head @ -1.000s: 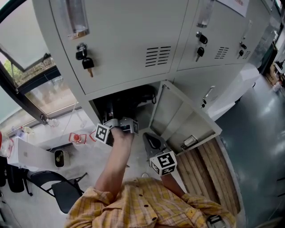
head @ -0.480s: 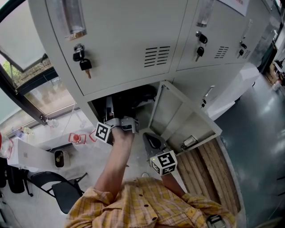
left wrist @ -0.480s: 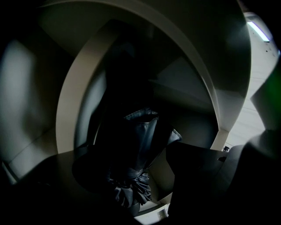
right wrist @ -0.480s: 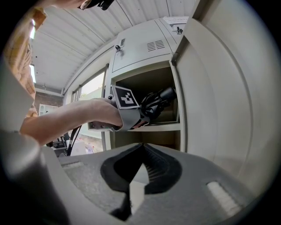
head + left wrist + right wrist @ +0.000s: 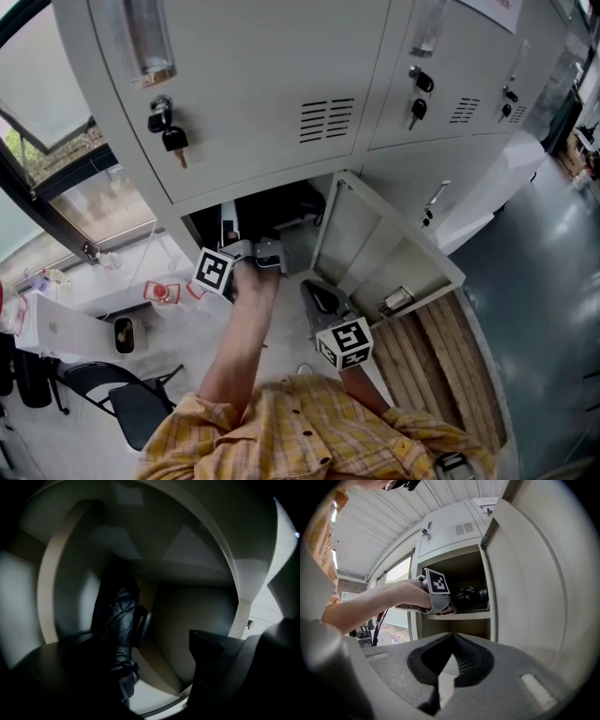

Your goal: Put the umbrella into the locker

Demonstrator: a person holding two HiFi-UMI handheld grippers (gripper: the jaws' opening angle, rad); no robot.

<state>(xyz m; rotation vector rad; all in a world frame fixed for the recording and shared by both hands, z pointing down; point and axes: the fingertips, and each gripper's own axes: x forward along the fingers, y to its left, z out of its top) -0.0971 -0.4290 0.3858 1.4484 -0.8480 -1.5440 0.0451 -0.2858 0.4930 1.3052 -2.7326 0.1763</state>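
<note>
While door [image 5: 375, 246] stands open, umbrella [image 5: 117, 618] lies inside locker [image 5: 199, 613].

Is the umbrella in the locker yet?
In: the folded black umbrella rests on the locker shelf; the left tongs have just been opening, not gripping it.

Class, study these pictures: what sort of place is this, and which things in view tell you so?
Probably a locker area in a workplace or school: a bank of grey metal lockers, keys hanging in the locks, and one door standing open.
</note>
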